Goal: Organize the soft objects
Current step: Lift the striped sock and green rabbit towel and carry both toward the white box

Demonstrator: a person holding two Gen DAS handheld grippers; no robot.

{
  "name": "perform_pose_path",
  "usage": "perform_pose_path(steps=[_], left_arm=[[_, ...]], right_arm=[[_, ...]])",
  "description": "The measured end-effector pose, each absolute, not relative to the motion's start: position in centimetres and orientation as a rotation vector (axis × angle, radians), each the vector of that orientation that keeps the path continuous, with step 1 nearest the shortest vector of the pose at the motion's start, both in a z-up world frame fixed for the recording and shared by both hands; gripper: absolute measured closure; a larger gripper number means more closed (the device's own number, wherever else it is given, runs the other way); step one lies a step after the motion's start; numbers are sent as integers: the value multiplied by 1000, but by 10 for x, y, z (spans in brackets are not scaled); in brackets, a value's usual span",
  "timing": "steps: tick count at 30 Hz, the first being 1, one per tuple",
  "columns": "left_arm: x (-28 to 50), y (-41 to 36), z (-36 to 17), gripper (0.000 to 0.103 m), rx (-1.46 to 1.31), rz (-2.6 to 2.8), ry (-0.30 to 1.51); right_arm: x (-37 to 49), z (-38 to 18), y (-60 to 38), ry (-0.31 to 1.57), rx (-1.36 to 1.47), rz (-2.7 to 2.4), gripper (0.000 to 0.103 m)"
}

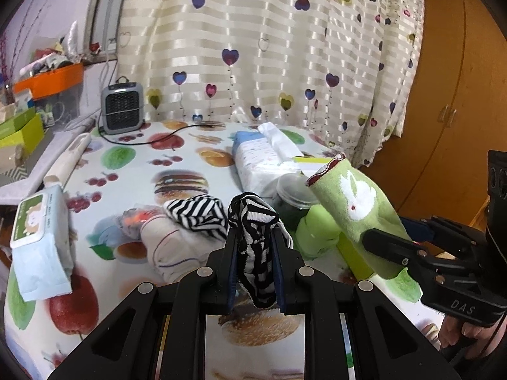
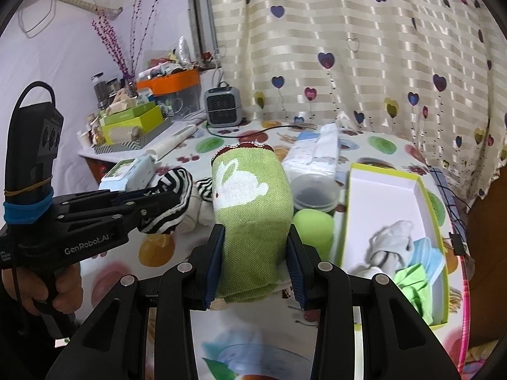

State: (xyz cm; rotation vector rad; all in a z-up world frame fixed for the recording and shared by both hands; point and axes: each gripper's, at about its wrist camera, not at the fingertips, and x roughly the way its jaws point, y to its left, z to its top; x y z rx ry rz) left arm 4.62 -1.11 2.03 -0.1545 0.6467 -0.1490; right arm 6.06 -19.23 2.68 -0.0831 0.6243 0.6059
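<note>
My left gripper [image 1: 255, 247] is shut on a black-and-white striped sock [image 1: 253, 221], held up over the fruit-print table; the right wrist view shows the same striped sock [image 2: 171, 202] at the left. My right gripper [image 2: 256, 250] is shut on a green sock with a white rabbit [image 2: 250, 202], which stands up between the pads; in the left wrist view the green sock [image 1: 358, 209] is at the right. A second striped sock [image 1: 196, 213] lies on a white sock [image 1: 171, 247] on the table. A green-rimmed box [image 2: 434, 209] at the right holds several soft items.
A wet-wipes pack [image 1: 41, 243] lies near the left table edge, a tissue pack [image 1: 263, 161] and a clear lidded jar [image 1: 294, 193] farther back. A green egg-shaped thing [image 2: 312, 224] sits beside the box. A small grey heater [image 1: 122, 107] stands by the curtain. Shelves of clutter are at left.
</note>
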Motion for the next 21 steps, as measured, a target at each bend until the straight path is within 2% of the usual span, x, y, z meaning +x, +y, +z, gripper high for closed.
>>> perform_pose_path(steps=[21], left_arm=[[81,-60,27,85,-123,-259,642]], right_arm=[[94,31,-271,620,24,402,65]])
